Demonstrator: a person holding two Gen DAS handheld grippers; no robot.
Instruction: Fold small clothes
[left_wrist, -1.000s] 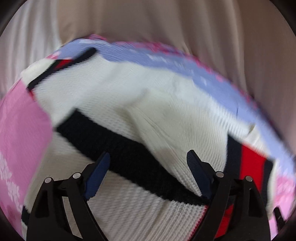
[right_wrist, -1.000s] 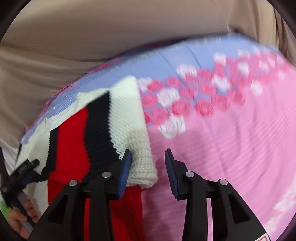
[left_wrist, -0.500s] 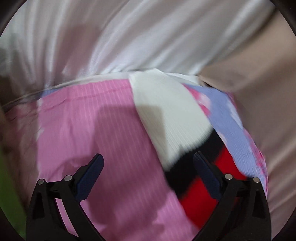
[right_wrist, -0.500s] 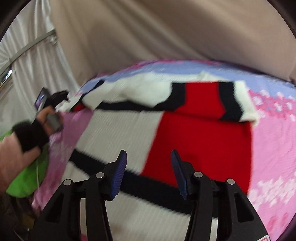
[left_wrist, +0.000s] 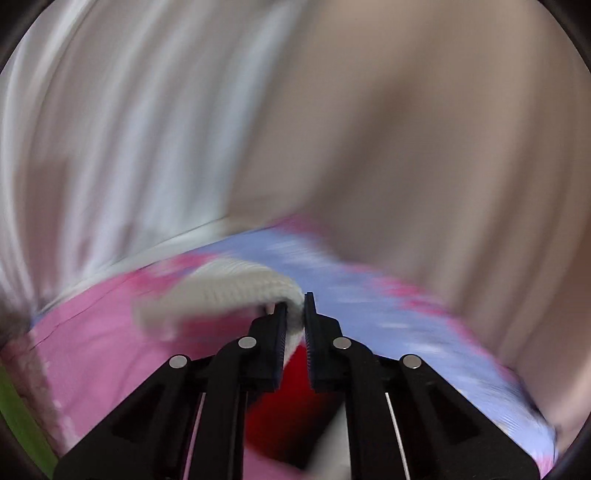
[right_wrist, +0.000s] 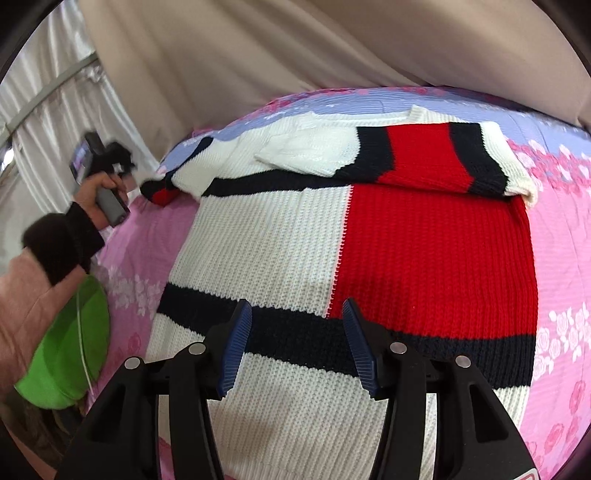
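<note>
Your left view is smeared with heavy blur; your right view is bright and sharp. Both bend round, with dark corners and soft shadows.

The sweater is spread on the bedspread, its right sleeve laid across its far part. A sleeve end is pinched in the left tongs; the right tongs are held parted above the near hem.
</note>
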